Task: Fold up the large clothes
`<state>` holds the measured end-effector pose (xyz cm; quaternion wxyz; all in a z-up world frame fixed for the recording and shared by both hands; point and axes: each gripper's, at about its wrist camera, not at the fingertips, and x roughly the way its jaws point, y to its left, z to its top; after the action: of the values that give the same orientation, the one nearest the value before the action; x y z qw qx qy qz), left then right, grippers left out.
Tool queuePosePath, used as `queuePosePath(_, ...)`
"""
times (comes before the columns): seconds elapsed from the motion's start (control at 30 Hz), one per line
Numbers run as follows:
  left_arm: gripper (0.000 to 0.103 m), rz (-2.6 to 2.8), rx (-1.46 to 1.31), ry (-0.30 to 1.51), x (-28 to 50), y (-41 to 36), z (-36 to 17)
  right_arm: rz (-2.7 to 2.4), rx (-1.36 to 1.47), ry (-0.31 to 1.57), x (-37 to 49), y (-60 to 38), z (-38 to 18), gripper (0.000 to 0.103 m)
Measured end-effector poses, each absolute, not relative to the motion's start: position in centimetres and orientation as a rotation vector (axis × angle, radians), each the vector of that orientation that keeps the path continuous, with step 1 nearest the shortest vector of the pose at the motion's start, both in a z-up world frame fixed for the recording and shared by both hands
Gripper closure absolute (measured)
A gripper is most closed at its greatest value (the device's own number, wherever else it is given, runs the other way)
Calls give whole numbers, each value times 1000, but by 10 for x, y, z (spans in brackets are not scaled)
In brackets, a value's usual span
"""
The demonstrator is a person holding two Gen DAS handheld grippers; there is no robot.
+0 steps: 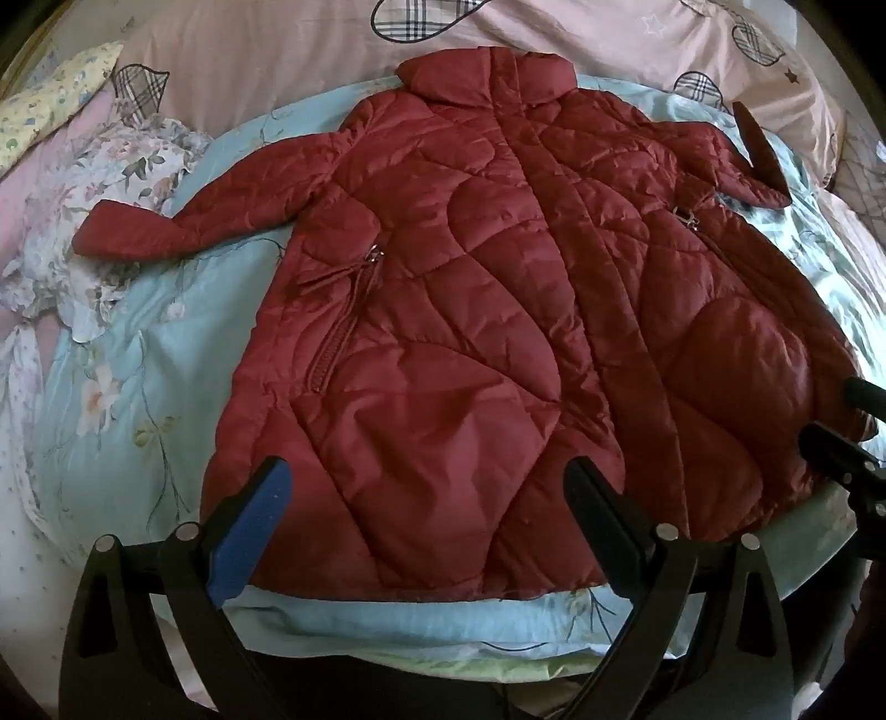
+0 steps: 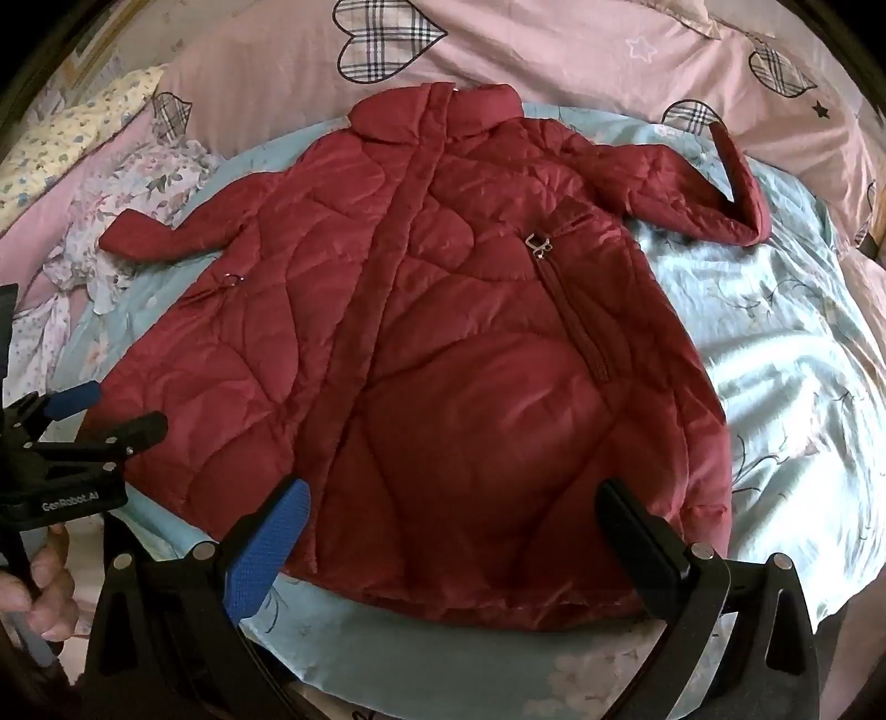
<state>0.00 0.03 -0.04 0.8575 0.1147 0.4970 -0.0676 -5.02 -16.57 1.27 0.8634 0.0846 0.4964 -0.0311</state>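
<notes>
A: Status of each tool?

B: Left tool (image 1: 426, 515): fingers spread wide, nothing between them, positioned above the near hem. Right tool (image 2: 454, 531): same condition, fingers apart and empty, over the hem's other half. Neither touches the fabric as far as the views show.

A: Location of the garment?

B: The coat (image 1: 487, 310) lies flat, front up, on a pale blue floral sheet (image 1: 138, 354) on the bed, hem toward the tools, collar (image 1: 487, 77) at the far end.

A: Likely faults from here?

B: The shell looks slick and padded. A shallow pinch at the hem could slip out, or take only the top layer, so that the back panel drags and bunches. The left sleeve (image 1: 183, 221) lies out across crumpled floral bedding (image 1: 99, 183); the right sleeve (image 2: 714, 183) bends back on itself. Either could trail outside a fold. Trapped air may spring a fold open.

A: Appearance?

B: Dark red, quilted in curved seams, front closed, two slanted zip pockets with metal pulls. A pink cover (image 2: 554, 50) with plaid hearts lies beyond the collar.
</notes>
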Motion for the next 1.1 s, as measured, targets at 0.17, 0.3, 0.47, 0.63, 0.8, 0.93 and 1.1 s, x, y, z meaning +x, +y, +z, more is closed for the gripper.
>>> queuePosePath(0.17, 4, -138, 237, 1040, 2, -5, -2, -65, 179, 1038, -48, -164, 12, 0)
queuePosePath(0.3, 4, -139, 235, 1038, 0, -2, -1, -63, 178, 1036, -51, -164, 15, 0)
queuePosePath(0.47, 4, -142, 233, 1042, -1, -2, -1, -65, 178, 1035, -50, -163, 16, 0)
queuePosePath(0.63, 4, -139, 242, 1035, 1, -2, 3, -63, 177, 1029, -51, -164, 16, 0)
queuePosePath(0.8, 4, -142, 235, 1031, 4, -2, 4, -61, 177, 1009, -49, -164, 18, 0)
queuePosePath(0.93, 4, -146, 229, 1029, 4, -1, 4, -58, 185, 992, -49, -163, 19, 0)
queuePosePath(1.1, 4, -142, 238, 1049, 6, -2, 4, -56, 190, 976, -48, -164, 20, 0)
